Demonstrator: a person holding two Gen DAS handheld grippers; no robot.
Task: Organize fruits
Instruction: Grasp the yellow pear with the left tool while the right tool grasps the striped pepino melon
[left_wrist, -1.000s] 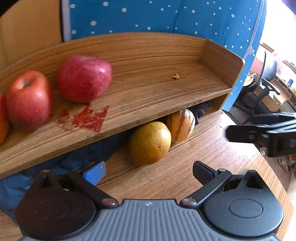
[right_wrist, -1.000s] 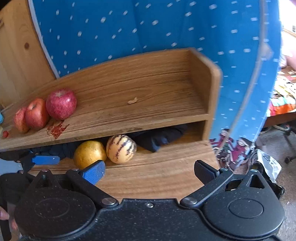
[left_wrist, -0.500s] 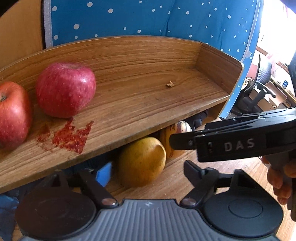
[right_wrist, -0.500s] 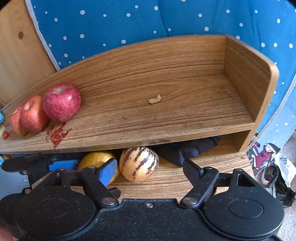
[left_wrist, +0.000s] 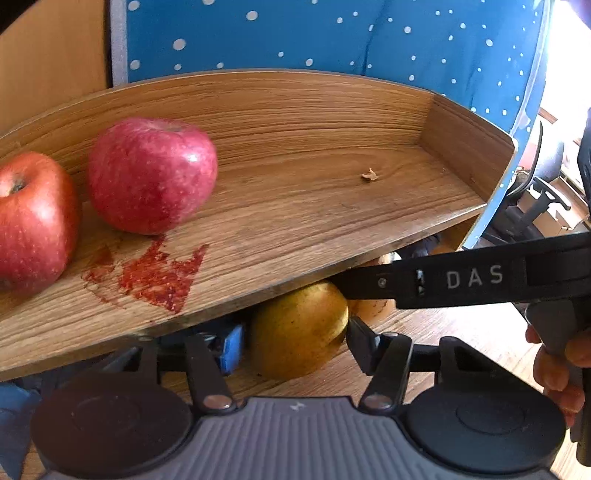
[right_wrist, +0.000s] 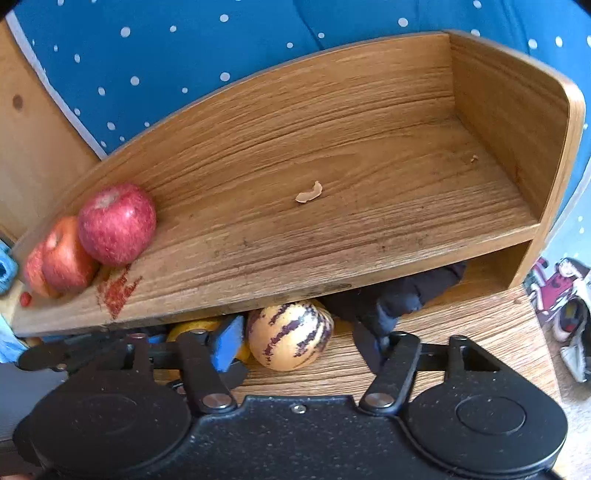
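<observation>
On the bench (right_wrist: 480, 332) stands a wooden shelf (right_wrist: 351, 229) with a raised back and one side wall, in front of a blue cloth with white dots (right_wrist: 184, 48). At the left end of the shelf sit red apples (left_wrist: 151, 173), touching each other, and just in front of them is a red stain (left_wrist: 155, 273) on the wood. A small dry peel (right_wrist: 309, 194) lies alone near the middle of the shelf.

Under the shelf, on the bench, a yellow pear (left_wrist: 299, 332) and a striped melon (right_wrist: 290, 336) lie side by side, with a dark cloth (right_wrist: 391, 299) just right of the melon.

The left gripper (left_wrist: 295, 339) is wide open, its fingers on either side of the pear. The right gripper (right_wrist: 299, 347) is also wide open around the striped melon, not yet pressing it. In the left wrist view, fingers of a hand (left_wrist: 557, 369) hold the handle of the right gripper.
</observation>
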